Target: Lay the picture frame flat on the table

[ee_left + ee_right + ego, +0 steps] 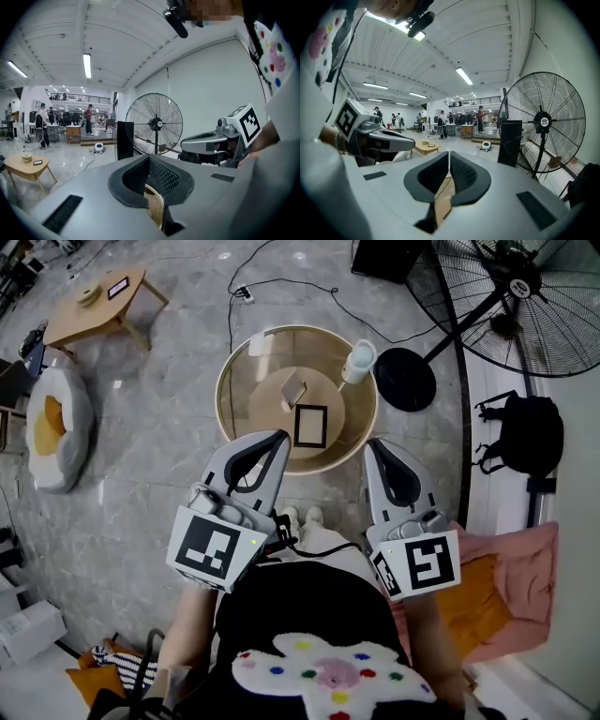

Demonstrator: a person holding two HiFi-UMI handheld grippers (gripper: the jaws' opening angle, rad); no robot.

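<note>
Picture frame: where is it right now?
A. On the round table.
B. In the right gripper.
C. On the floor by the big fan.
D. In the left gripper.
A: the picture frame is on the round table, ahead of the left gripper and the right gripper, both shut on nothing.

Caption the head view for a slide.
The left gripper and right gripper, jaws shut, before round table bearing black picture frame.

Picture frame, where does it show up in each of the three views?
Head view: picture frame at centre, on the round table.
Left gripper view: not visible.
Right gripper view: not visible.
Shared landmark: the big fan, top right, centre, then right.
</note>
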